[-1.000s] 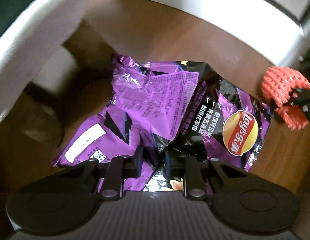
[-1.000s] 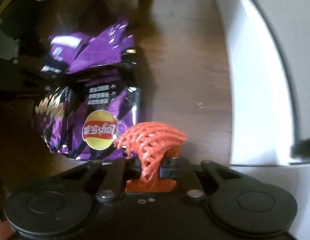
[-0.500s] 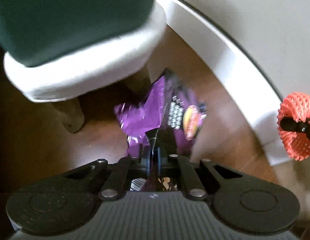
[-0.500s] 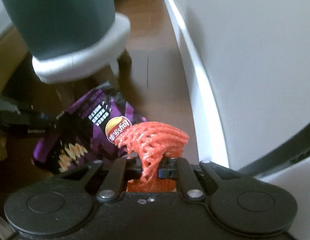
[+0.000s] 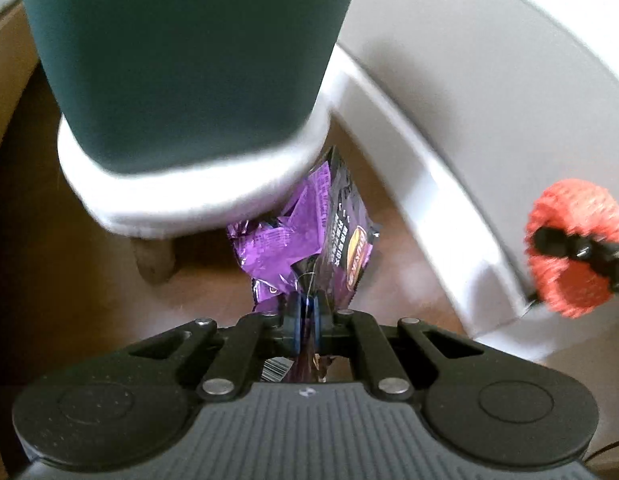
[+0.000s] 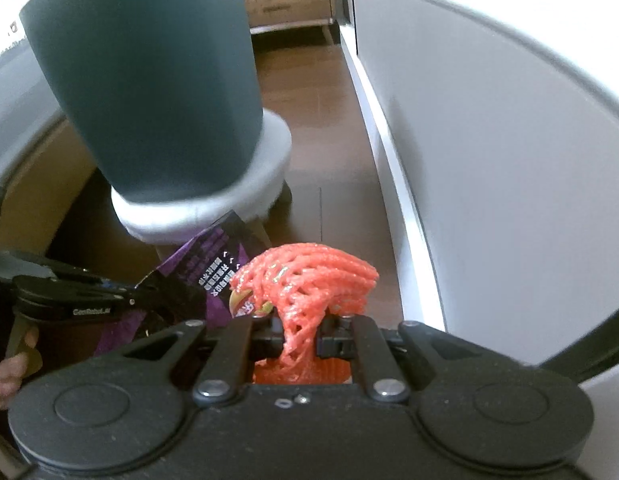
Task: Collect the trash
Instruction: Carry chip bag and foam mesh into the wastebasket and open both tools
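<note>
My left claw (image 5: pixel 305 316) is pinched tight on the purple chip bag (image 5: pixel 309 240), its blue-edged pads squeezing a crumpled corner of the foil. The bag hangs forward from the pads, clear of the wooden floor (image 5: pixel 213 280), with its yellow-and-red logo turned toward the right of my left view. From the right camera I see the same bag (image 6: pixel 213 272) off to the left, dark and purple with white print, and the left claw's black body gripping it from the side (a hand (image 6: pixel 13 364) shows at the frame's lower left edge, behind that claw).

My right claw (image 6: pixel 305 336) is clamped on the orange foam net (image 6: pixel 309 280). The mesh bunches between the pads and fans out above them, and some of it bulges behind the fingers as well. In the left view that net (image 5: pixel 573 248) sits at the far right, held up off the floor with the black fingertip across it.

Ahead of both claws stands a dark green bin (image 5: pixel 189 60) resting on a white round stool (image 5: pixel 181 204), whose wooden leg (image 5: pixel 155 258) reaches the floor just left of the bag. A white wall and baseboard (image 6: pixel 409 208) run along the right side.
</note>
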The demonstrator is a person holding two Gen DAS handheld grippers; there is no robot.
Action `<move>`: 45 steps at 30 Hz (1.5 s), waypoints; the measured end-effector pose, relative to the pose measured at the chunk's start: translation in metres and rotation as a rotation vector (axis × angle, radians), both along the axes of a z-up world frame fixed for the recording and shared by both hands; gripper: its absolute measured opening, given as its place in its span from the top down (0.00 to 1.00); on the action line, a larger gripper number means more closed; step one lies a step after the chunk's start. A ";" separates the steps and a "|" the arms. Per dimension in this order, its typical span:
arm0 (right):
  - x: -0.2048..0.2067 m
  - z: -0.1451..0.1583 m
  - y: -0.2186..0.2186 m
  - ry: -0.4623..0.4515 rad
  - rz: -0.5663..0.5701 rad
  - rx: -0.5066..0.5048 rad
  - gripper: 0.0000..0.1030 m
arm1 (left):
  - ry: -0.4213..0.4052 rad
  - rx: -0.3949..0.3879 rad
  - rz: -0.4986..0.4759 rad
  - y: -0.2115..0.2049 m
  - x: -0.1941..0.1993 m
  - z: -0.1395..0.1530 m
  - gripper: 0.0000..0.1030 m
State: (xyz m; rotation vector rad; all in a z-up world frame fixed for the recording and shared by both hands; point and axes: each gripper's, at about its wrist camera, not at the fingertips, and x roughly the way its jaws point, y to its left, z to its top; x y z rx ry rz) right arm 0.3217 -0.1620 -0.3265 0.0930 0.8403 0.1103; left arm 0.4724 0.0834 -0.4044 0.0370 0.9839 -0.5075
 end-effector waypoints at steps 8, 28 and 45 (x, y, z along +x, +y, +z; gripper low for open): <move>0.003 0.070 -0.016 -0.156 -0.044 0.009 0.90 | -0.191 -0.174 -0.006 -0.005 -0.012 0.106 0.95; 0.026 0.237 0.000 -0.605 -0.010 0.017 0.91 | -0.621 -0.426 0.027 -0.017 -0.021 0.353 0.95; 0.126 0.232 0.081 -0.435 0.200 -0.004 0.91 | -0.660 -0.157 0.265 0.013 0.066 0.336 0.95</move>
